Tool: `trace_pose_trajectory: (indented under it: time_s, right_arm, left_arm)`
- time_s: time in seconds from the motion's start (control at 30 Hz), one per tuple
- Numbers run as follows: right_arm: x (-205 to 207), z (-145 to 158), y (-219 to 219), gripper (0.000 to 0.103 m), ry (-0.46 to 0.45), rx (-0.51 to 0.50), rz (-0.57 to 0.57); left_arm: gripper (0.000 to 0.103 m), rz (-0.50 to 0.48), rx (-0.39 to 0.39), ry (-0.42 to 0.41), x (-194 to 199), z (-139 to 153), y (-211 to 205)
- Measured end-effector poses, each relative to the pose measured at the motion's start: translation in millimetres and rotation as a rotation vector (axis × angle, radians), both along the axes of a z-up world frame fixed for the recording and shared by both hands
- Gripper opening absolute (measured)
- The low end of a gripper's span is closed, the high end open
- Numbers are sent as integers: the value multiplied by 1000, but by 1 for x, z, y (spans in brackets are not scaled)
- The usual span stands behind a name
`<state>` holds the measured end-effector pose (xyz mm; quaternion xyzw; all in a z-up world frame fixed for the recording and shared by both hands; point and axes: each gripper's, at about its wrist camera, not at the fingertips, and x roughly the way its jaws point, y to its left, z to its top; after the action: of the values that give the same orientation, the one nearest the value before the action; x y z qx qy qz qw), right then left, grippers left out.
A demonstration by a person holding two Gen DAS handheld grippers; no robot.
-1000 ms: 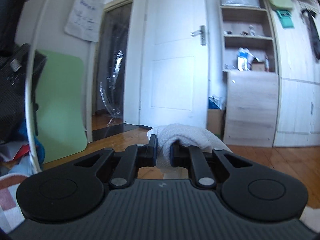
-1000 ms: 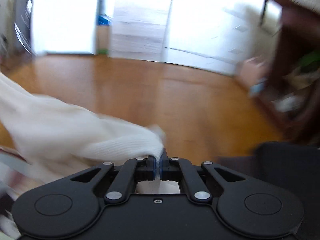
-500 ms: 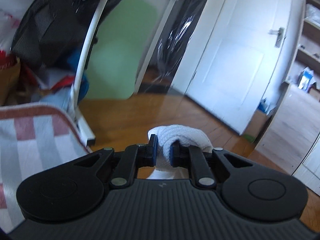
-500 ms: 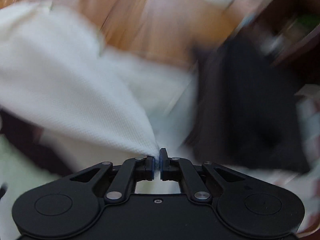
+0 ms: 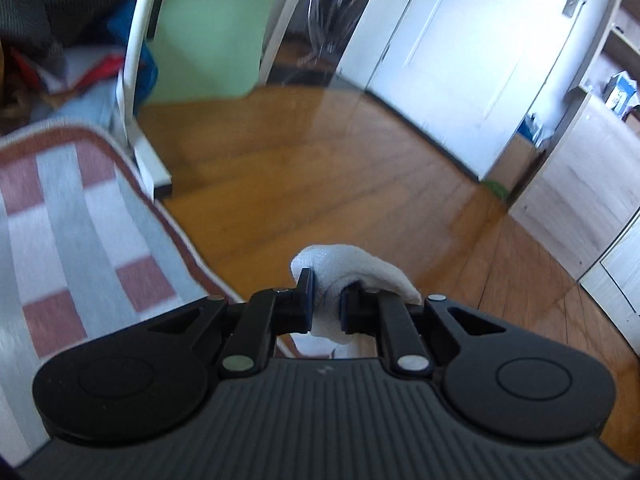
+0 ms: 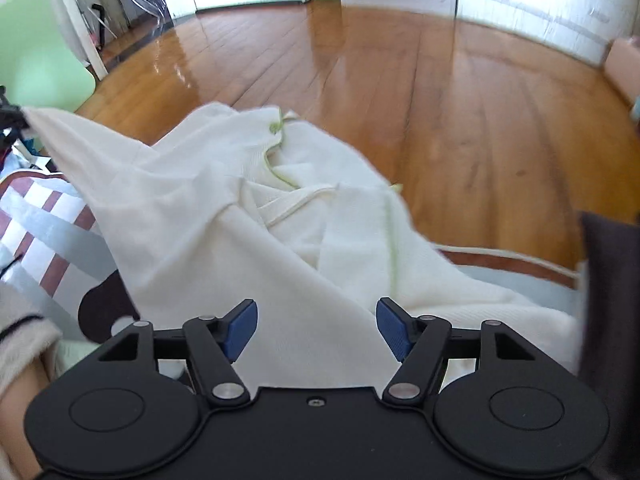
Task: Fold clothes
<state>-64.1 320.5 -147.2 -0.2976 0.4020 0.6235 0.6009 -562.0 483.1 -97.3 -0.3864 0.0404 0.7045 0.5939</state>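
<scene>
Now left gripper (image 5: pixel 324 300) (clamped) on white garment (image 6: pixel 248 216)

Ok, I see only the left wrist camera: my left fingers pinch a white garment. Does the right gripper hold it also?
Observer: No. The right gripper is open. Its fingers have just been opening, and the white garment shows between them, not pinched.
Operator: Where does the garment rest?
Observer: It is crumpled over the striped blanket, at the edge nearest the wooden floor.
Operator: Is anything else close to it?
Observer: Yes, a dark cloth at the right side of that view.
</scene>
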Motion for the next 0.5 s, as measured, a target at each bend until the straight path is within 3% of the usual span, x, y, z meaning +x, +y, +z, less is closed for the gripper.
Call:
trace_pose_trajectory:
  time_s: [0.07,0.13,0.17,0.2,0.23,0.3,0.4,0.5]
  right_arm:
    - [-14,-23,27,71,-44,-75,30]
    - [-31,-42,41,71,-168,-111,111]
    - [-38,-49,41,62,-199,-102,168]
    - [-44,-55,41,46,-230,-93,225]
    - [-51,-61,42,5,-262,-83,282]
    - [-56,-54,32,7,-261,-34,298]
    - [-59,-14,0,6,-212,86,263]
    - [-59,16,-38,6,-170,130,218]
  left_arm:
    - [12,14,-16,-1,-3,-6,0]
    - [12,25,-8,20,-5,-5,-1]
    - [12,29,2,29,-6,-3,-1]
    - [12,33,16,39,-7,0,-3]
    - [12,39,30,56,-7,4,-4]
    - [12,29,48,117,-3,11,-6]
    - [12,-28,85,221,12,21,-7]
    - [12,-57,108,223,22,23,-8]
